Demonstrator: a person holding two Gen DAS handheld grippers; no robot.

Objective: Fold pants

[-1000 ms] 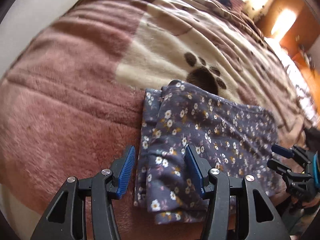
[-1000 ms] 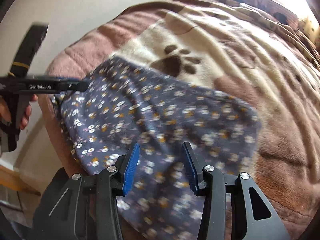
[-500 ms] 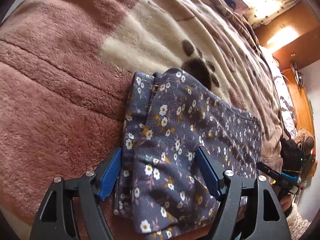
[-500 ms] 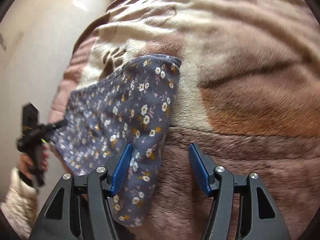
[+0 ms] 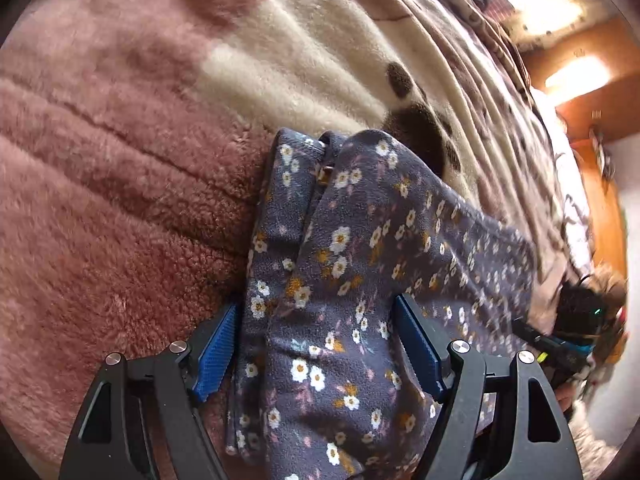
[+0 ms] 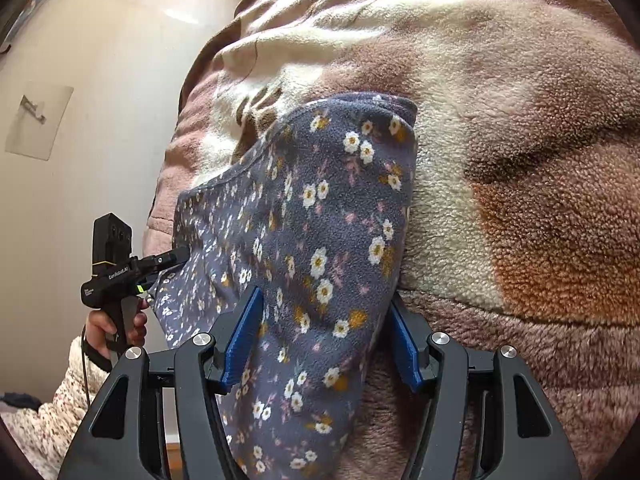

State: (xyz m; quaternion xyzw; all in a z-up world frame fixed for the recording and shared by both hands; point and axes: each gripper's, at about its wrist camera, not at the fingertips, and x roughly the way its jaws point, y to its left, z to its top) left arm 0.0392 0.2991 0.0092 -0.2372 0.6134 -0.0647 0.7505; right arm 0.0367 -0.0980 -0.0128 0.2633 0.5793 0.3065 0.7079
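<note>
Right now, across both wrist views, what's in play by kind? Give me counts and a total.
Floral pants: 1
Plush paw-print blanket: 1
Grippers: 2, the left gripper and the right gripper, each open astride a pants edge
Total: 4

The pants [image 5: 352, 264] are soft matt fleece cloth with a fine nap, printed with small flowers, and lie on a blanket [image 5: 120, 184] of thick, shaggy plush pile, rough and tufted. The left gripper [image 5: 316, 354] and right gripper [image 6: 322, 338] are smooth matt black plastic with shiny round metal pins; their jaws carry ribbed blue plastic pads [image 5: 218, 352]. The wall [image 6: 100, 92] looks smooth, slightly glossy.
</note>
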